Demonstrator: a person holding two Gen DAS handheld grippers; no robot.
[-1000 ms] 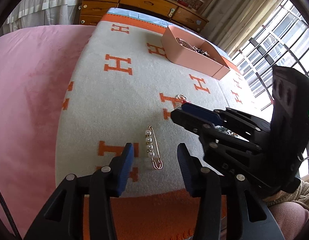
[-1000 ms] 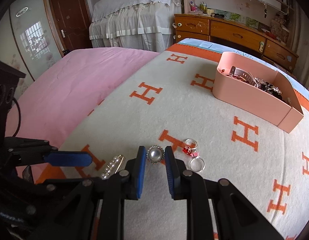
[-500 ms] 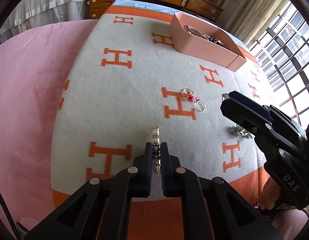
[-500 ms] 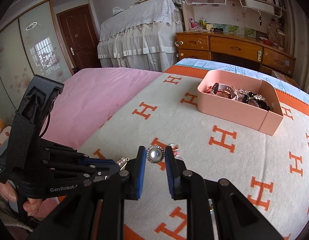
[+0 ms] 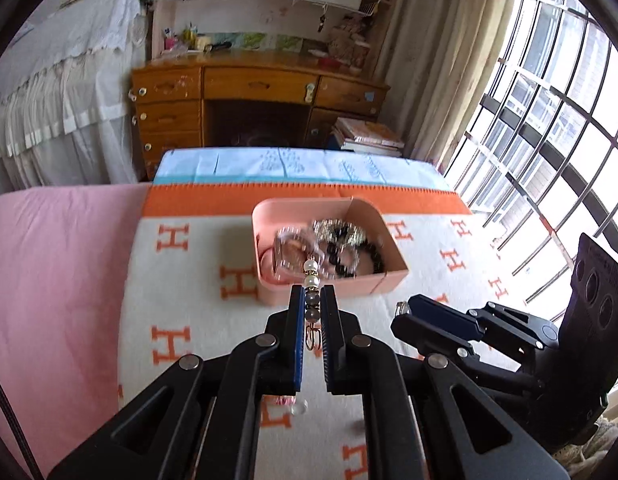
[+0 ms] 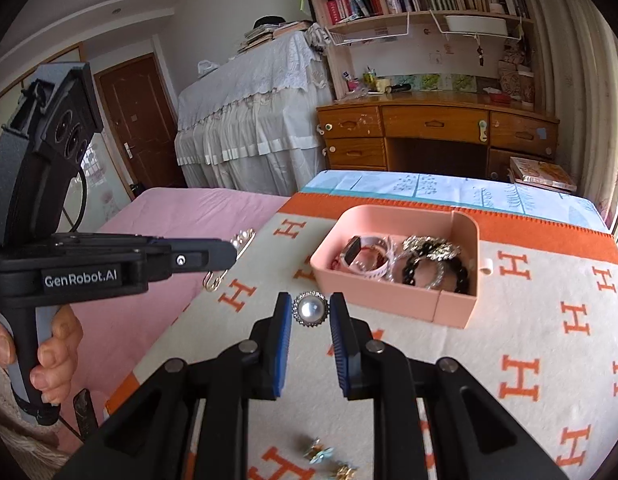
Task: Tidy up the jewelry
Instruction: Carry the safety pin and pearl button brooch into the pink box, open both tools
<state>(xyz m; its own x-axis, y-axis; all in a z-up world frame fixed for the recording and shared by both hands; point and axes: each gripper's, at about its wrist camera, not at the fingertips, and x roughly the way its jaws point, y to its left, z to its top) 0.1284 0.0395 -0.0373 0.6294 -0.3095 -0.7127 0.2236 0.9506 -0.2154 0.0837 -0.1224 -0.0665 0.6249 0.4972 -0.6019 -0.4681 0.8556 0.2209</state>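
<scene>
My left gripper (image 5: 311, 300) is shut on a gold pearl safety-pin brooch (image 5: 311, 280) and holds it in the air in front of the pink box (image 5: 383, 282). In the right wrist view the same brooch (image 6: 234, 252) sticks out past the left gripper's fingertips. My right gripper (image 6: 310, 312) is shut on a round pearl brooch (image 6: 310, 309) with a sparkly rim, held above the blanket just short of the pink box (image 6: 389, 300). The box holds a watch, bracelets and black beads.
The orange-and-white H-pattern blanket (image 6: 549, 320) covers the bed, with pink sheet (image 5: 49, 280) to the left. Small flower earrings (image 6: 323, 454) lie near the front edge. Rings lie under the left gripper (image 5: 291, 404). A wooden desk (image 6: 429, 132) stands behind.
Both grippers have lifted off the blanket and moved toward the pink box, each carrying its brooch. The left gripper closed on the pearl pin a second ago.
</scene>
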